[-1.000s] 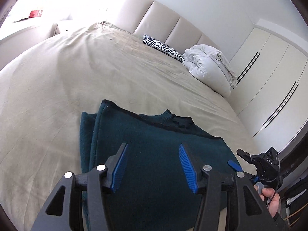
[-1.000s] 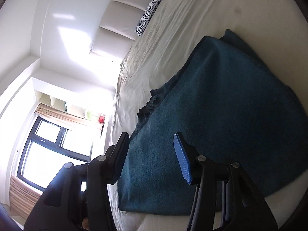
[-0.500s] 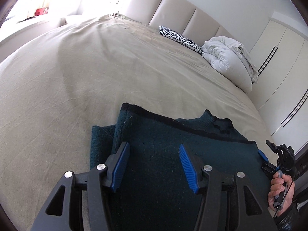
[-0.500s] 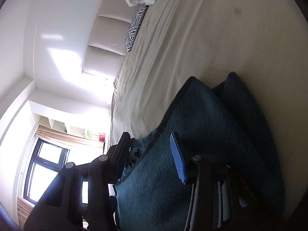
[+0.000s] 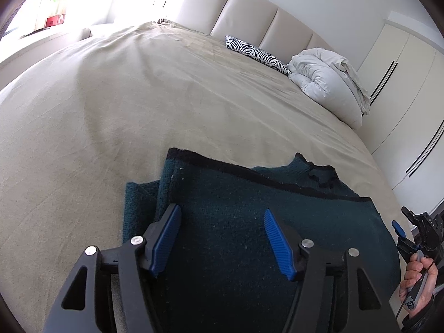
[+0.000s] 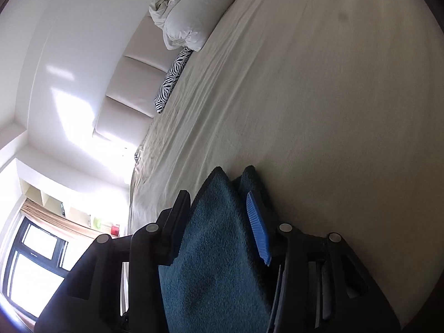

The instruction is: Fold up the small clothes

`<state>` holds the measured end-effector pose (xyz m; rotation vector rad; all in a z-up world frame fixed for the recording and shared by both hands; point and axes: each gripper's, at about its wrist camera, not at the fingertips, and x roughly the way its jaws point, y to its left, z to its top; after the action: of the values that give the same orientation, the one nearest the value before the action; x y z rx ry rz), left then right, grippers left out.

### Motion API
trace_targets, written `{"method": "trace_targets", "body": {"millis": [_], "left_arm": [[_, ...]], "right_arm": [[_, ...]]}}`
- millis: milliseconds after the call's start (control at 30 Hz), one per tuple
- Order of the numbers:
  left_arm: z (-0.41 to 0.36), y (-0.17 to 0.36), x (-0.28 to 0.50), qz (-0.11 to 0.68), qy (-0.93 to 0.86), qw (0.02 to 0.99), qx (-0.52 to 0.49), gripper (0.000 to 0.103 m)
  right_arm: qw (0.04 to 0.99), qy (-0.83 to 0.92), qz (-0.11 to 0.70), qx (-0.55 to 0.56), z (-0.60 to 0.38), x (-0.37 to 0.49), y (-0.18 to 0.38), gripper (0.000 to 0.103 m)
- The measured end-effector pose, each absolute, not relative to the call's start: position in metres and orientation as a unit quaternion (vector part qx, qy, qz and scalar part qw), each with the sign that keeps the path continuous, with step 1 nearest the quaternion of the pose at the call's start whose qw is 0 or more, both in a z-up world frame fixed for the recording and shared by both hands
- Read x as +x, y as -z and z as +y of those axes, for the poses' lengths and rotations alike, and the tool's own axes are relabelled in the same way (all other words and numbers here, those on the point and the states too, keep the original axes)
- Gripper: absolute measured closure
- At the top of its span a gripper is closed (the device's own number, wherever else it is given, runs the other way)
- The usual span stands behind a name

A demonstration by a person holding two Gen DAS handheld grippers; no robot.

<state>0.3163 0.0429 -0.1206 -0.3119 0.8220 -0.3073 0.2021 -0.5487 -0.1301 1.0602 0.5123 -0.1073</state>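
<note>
Room: bedroom; your work surface is the beige bed (image 5: 116, 116), with a zebra-print pillow (image 5: 254, 54) and a rolled white duvet (image 5: 327, 83) at the far right by the padded headboard (image 5: 249, 8).
Garment: the dark teal sweater (image 5: 236, 208) lies at the near edge of the bed, already doubled over, its black-trimmed hem on top and a sleeve layer poking out on the left.
Left gripper (image 5: 222, 236): your jaws stand apart above the top layer with nothing pinched; they have just been opening, and only flat cloth lies below the gap, probably so the fold settles undisturbed.
Right gripper (image 6: 215, 222): rolled on its side at the sweater's right edge, with a raised flap of cloth between the jaws. They have just been closing, but I cannot tell if the pads bite, since the black finger hides the contact.
Why: holding that edge lets you carry the right side across for the next fold.
Changed: compared with 1 second ago, the right view shows the cloth edge-on between the jaws instead of spread flat, and the left view sits lower and nearer the hem.
</note>
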Motion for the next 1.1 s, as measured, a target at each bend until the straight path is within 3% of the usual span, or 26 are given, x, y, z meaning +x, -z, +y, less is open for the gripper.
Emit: {"method": "trace_targets", "body": {"millis": [133, 367, 567, 800, 967, 1100], "left_arm": [[0.039, 0.12, 0.315, 0.396, 0.142, 0.897, -0.134, 0.038], [0.037, 0.119, 0.312, 0.395, 0.139, 0.9, -0.122, 0.038], [0.037, 0.119, 0.311, 0.397, 0.139, 0.899, -0.123, 0.038], [0.042, 0.099, 0.294, 0.41, 0.128, 0.896, -0.114, 0.036], [0.084, 0.07, 0.244, 0.379, 0.084, 0.912, -0.134, 0.018], [0.127, 0.074, 0.215, 0.399, 0.081, 0.893, -0.192, 0.016]], "right_arm": [[0.849, -0.02, 0.24, 0.47, -0.505, 0.194, 0.096, 0.05], [0.826, -0.106, 0.354, 0.426, -0.421, 0.229, 0.124, 0.051], [0.825, -0.073, 0.312, 0.465, -0.451, 0.198, 0.136, 0.054], [0.861, 0.017, 0.313, 0.401, -0.47, 0.15, 0.109, 0.049], [0.896, 0.026, 0.313, 0.313, -0.43, 0.128, 0.075, 0.048], [0.919, 0.006, 0.306, 0.249, -0.395, 0.116, 0.046, 0.035]]}}
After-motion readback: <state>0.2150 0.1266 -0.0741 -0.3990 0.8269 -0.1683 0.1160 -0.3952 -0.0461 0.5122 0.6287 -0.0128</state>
